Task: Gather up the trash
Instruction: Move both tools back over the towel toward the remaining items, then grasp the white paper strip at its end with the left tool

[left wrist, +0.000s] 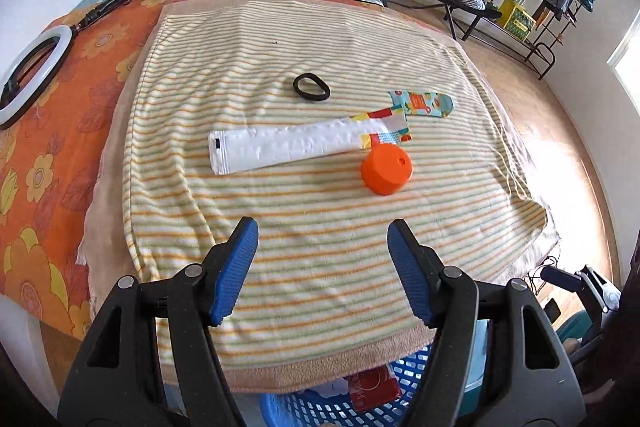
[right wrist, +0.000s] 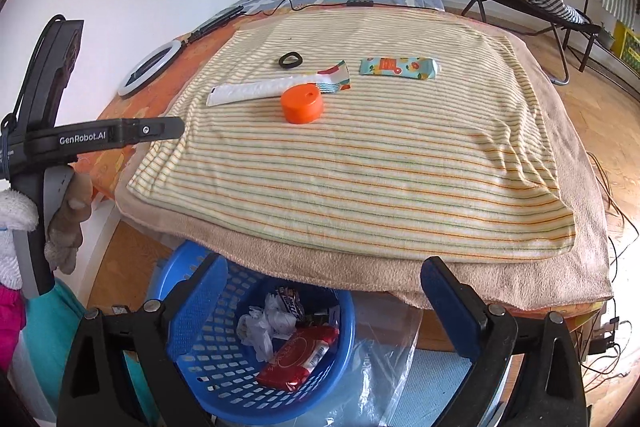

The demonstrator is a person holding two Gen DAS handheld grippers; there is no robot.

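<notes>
Bright daylight from the right, sharp focus, fisheye-curved edges.

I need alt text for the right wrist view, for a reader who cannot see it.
The open right gripper hangs above a blue basket that holds a red packet and crumpled white paper. Beyond it, a striped towel carries an orange cap, a white wrapper, a colourful wrapper and a black hair tie.
</notes>
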